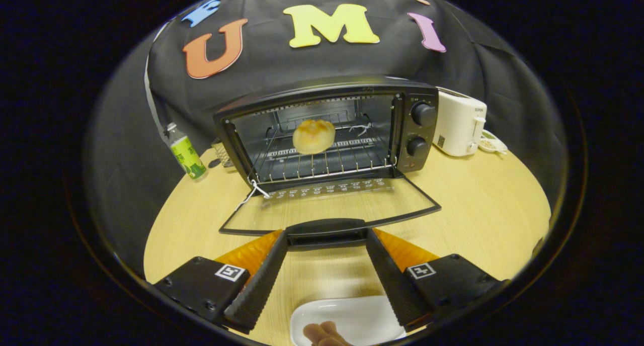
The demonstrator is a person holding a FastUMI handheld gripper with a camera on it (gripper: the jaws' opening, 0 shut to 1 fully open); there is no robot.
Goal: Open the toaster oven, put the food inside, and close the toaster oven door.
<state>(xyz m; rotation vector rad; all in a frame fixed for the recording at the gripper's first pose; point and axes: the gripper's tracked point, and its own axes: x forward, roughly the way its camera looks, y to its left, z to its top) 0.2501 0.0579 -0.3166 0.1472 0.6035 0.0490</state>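
Observation:
The black toaster oven [327,92] stands at the back of the wooden table with its glass door [332,200] folded down flat toward me. A round golden bun [313,136] rests on the wire rack [322,167] inside. My gripper [327,237] is open, with the door's black handle [326,229] lying between its two fingertips [279,241]; I cannot tell whether they touch the handle's ends. Nothing is held.
Below the fingers lies a white plate [352,318] with a person's fingers [324,332] at its near rim. A green-labelled bottle [187,157] stands left of the oven by a small wire basket [221,155]. Right of it are a white toaster [459,124] and a small dish [493,144].

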